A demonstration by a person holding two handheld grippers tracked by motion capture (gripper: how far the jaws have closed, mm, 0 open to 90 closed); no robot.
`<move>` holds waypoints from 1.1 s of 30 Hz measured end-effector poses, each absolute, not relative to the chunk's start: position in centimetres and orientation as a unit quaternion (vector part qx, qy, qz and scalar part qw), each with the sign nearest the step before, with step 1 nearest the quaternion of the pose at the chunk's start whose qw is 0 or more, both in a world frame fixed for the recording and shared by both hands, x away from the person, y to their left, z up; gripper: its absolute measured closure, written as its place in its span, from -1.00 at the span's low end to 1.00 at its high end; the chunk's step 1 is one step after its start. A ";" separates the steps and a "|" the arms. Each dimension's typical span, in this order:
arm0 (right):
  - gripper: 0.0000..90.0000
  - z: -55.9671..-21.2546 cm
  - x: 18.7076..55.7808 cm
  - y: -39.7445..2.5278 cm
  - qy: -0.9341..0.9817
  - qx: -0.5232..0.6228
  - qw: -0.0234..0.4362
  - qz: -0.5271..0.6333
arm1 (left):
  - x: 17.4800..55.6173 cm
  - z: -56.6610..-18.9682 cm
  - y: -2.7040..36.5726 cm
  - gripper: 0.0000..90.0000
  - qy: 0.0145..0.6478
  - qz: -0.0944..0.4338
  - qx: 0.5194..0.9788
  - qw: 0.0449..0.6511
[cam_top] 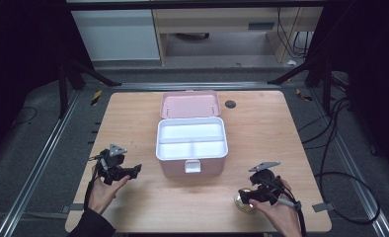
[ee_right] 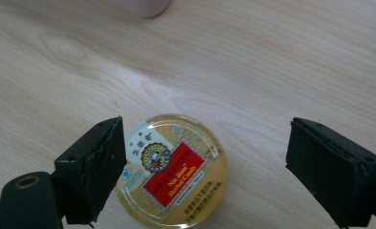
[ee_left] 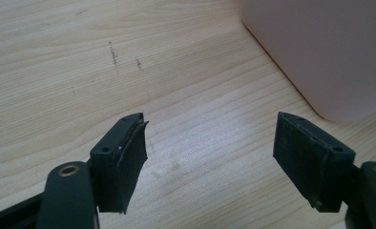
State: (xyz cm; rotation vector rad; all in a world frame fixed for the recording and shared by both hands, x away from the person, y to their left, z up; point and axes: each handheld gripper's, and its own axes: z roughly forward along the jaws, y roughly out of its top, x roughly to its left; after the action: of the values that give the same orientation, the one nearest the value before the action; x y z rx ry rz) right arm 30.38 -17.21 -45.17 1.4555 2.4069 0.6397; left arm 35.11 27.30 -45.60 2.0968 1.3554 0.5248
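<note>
One light wooden table [cam_top: 261, 128] bears one open pink plastic box [cam_top: 191, 139] with a white three-compartment tray, at its middle. One round gold candy tin [ee_right: 172, 169] lies near-right, between the released jaws of the right gripper [ee_right: 203, 169]. The left gripper [ee_left: 210, 157] is one more, near-left, jaws spread over bare wood.

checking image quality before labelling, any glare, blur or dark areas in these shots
High view: table evenly lit, surroundings almost black, white box tray nearly blown out. Right gripper view: glare on the round tin lid, label still partly readable. Left gripper view: pink box close and soft, wood grain sharp.
</note>
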 end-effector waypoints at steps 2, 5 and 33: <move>-0.76 -45.7 30.3 -16.7 0.832 0.500 0.122 0.206 | 35.1 -45.6 27.3 -0.42 0.509 0.198 0.786 0.289; -0.77 -46.0 30.4 -16.4 0.836 0.499 0.115 0.198 | 35.1 -45.6 27.3 -0.42 0.509 0.197 0.787 0.289; -0.55 -47.4 31.8 -17.3 0.846 0.509 0.083 0.136 | 35.3 -46.2 27.0 -0.42 0.504 0.191 0.796 0.276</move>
State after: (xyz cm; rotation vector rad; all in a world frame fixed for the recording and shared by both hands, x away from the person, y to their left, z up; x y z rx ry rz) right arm 31.81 -17.29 -47.41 1.5207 2.5238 0.4067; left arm 35.32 26.97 -46.16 2.1390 1.3528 0.5128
